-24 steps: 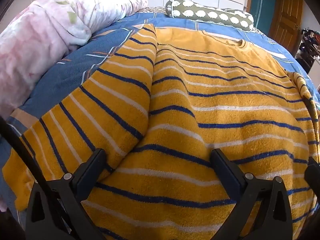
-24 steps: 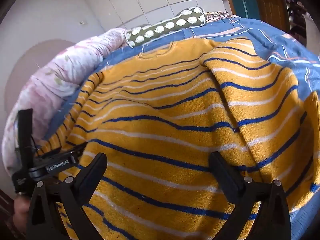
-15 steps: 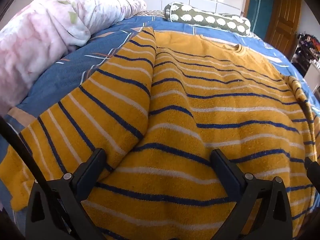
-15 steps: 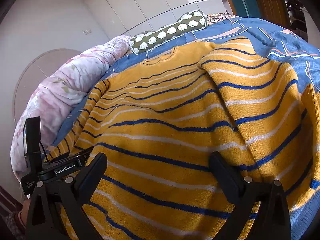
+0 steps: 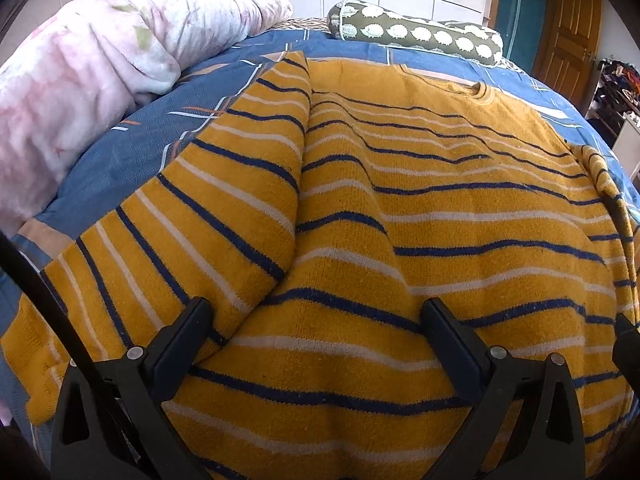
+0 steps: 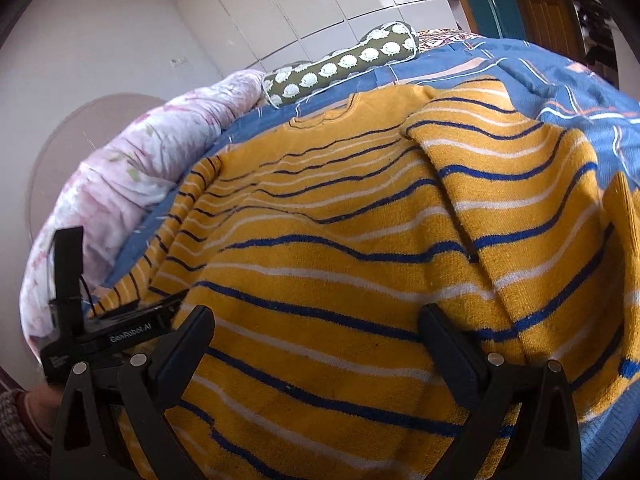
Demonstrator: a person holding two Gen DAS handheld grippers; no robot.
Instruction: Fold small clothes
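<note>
Here: striped sweater (image 5: 420,208) flat on bed (image 5: 132,148), sleeves alongside; left gripper (image 5: 316,320) and right gripper (image 6: 316,320) above it, jaws wide apart, empty.

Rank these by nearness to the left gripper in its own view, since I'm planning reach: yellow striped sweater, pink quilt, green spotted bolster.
1. yellow striped sweater, right under the left gripper.
2. pink quilt, upper left.
3. green spotted bolster, far edge.

sweater (image 5: 400,240) on bed (image 5: 132,152), bolster (image 5: 416,36) behind
</note>
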